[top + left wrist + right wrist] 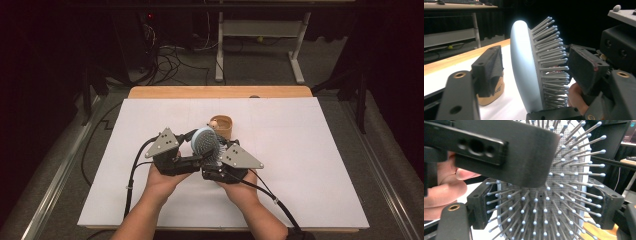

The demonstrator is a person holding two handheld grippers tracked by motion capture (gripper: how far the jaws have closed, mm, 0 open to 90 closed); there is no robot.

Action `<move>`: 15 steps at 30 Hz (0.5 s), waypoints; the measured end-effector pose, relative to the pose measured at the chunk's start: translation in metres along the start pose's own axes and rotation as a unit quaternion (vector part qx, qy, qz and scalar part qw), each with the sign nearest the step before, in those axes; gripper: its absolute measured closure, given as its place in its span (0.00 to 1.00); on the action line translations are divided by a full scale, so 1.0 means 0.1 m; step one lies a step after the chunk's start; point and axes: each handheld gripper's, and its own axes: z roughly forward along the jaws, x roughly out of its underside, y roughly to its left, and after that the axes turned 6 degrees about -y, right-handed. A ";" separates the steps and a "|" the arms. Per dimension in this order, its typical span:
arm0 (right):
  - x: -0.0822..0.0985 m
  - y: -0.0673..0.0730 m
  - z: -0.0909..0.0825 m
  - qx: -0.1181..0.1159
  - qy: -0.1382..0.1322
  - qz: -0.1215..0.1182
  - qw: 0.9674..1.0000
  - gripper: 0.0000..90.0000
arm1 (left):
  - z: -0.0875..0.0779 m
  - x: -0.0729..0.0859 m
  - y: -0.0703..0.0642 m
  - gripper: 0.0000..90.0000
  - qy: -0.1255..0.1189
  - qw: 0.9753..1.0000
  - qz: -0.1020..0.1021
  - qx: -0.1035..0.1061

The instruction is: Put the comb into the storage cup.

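Note:
A pale blue hairbrush with grey bristles is held up above the white board. My right gripper is shut on it. In the right gripper view the right gripper clasps the hairbrush by its two edges, bristles facing the camera. My left gripper straddles the brush head from the left. In the left gripper view the left gripper has one jaw at the bristle tips. A thin gap shows between the other jaw and the smooth back of the hairbrush.
A small wooden cup stands on the white board just behind the brush, with a small pale thing at its rim. The cup shows behind my left jaw. A wooden table edge runs along the back; cables and desk legs lie beyond.

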 end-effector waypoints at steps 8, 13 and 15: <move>0.01 0.00 0.00 0.000 0.002 -0.001 1.000 0.23 | 0.00 0.00 -0.01 0.49 -0.002 1.000 0.002 0.001; 0.01 0.01 0.00 0.002 -0.001 -0.002 1.000 0.23 | -0.01 0.00 -0.01 0.54 -0.006 1.000 -0.004 0.000; 0.01 0.01 0.00 0.003 -0.001 -0.003 1.000 0.23 | -0.01 0.00 -0.02 0.55 -0.006 1.000 -0.004 -0.001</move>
